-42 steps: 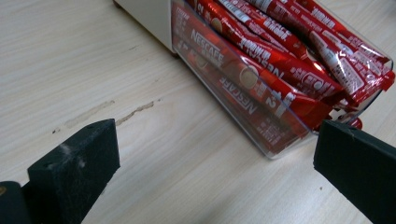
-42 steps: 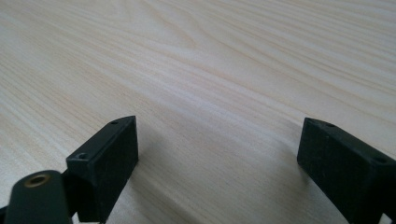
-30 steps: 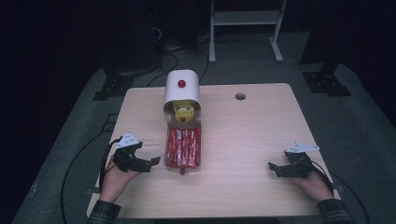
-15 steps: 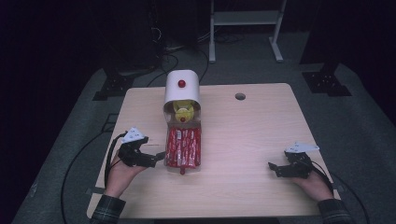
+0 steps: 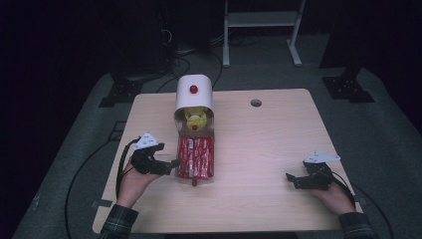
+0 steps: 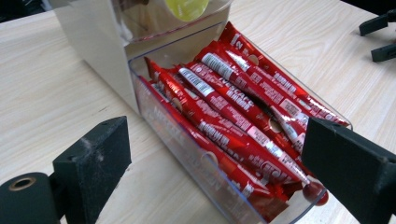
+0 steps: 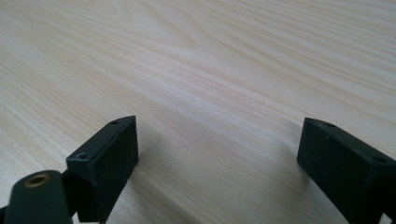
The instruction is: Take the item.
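- the red stick packets [image 6: 233,112] in the clear drawer [image 6: 196,163] have white lettering running along them, looks like it could be "NESCAFE" but it's too blurry and angled to be sure
- one packet near the back has what looks like a "2" by its end
- white patches on a few packets look like label or barcode areas, can't read them
- nothing readable in the high view or the right gripper view

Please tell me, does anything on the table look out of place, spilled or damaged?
Nothing is spilled or broken. The clear drawer of the white dispenser stands pulled out, full of red packets lying unevenly, some crossing. The left gripper is open beside it.
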`<state>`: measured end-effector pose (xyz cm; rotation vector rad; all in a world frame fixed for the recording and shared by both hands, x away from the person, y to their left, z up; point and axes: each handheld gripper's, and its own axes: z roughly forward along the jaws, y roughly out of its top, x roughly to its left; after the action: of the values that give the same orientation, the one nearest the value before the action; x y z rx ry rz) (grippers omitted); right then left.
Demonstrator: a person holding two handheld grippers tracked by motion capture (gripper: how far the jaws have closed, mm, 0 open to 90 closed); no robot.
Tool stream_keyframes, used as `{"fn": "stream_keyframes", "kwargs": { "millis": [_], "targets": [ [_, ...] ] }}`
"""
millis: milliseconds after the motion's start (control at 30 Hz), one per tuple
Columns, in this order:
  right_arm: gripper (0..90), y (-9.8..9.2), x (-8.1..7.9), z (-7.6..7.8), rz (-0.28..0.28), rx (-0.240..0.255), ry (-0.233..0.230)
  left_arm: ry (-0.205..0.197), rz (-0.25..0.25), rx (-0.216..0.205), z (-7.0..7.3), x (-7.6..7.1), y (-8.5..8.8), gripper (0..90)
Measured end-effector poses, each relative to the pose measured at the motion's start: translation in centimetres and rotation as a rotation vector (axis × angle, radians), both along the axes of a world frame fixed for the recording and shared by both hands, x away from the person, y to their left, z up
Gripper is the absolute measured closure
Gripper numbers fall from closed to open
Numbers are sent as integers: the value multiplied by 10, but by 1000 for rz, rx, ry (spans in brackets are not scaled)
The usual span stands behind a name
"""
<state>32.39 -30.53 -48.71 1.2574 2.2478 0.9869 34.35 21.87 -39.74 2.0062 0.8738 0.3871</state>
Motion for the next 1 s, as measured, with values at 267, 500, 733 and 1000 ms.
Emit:
{"fn": "stream_keyframes", "kwargs": {
  "millis": [267, 500, 733, 1000],
  "targets": [
    [114, 0, 0, 0, 0, 0, 0, -7, -15, -10, 1, 3, -9, 153],
    [114, 0, 0, 0, 0, 0, 0, -11, -17, -10, 1, 7, -14, 230],
    [114, 0, 0, 0, 0, 0, 0, -11, -30, -11, 3, 9, -23, 278],
    [114, 0, 0, 0, 0, 0, 0, -7, -43, -4, 3, 13, -33, 301]
  ]
}}
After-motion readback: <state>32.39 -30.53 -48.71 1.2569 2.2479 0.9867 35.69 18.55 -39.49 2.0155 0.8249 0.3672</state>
